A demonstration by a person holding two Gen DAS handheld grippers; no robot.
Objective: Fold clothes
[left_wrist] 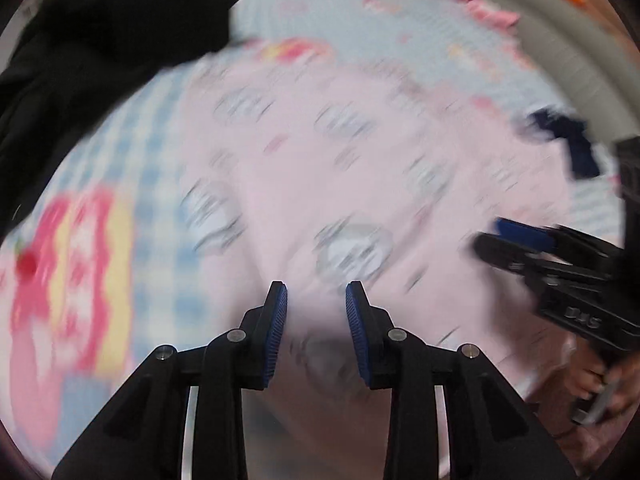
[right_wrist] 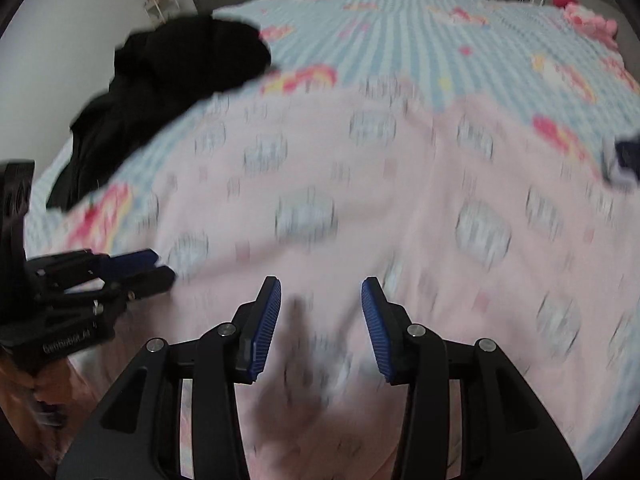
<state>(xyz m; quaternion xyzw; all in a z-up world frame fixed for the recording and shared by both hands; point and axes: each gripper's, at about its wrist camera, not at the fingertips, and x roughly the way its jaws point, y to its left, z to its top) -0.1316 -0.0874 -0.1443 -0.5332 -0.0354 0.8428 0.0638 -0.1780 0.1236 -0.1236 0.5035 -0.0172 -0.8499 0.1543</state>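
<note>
Pink garment (left_wrist: 320, 168), printed with pale round motifs, lies spread flat on the blue checked bedspread (left_wrist: 132, 148).

Left wrist view: our left gripper (left_wrist: 316, 300) points down at the near part of the cloth, jaws apart. Fabric shows in the gap but the pads don't press it, so we read it as released. Frame is blurred. Right gripper (left_wrist: 492, 236) comes in from the right edge over the same near part, fingers close together there; grip not readable from this side. Black clothing (left_wrist: 100, 40) sits far left, clear of the pink piece.

Right wrist view: pink garment (right_wrist: 360, 208) runs wide left to right ahead of the fingers, near edge towards us. Right gripper (right_wrist: 322, 300) jaws apart over the near cloth, nothing pinched. Left gripper (right_wrist: 160, 268) sits at the garment's left near edge. Both hands are about equally near; the fold likely goes away from us.
</note>
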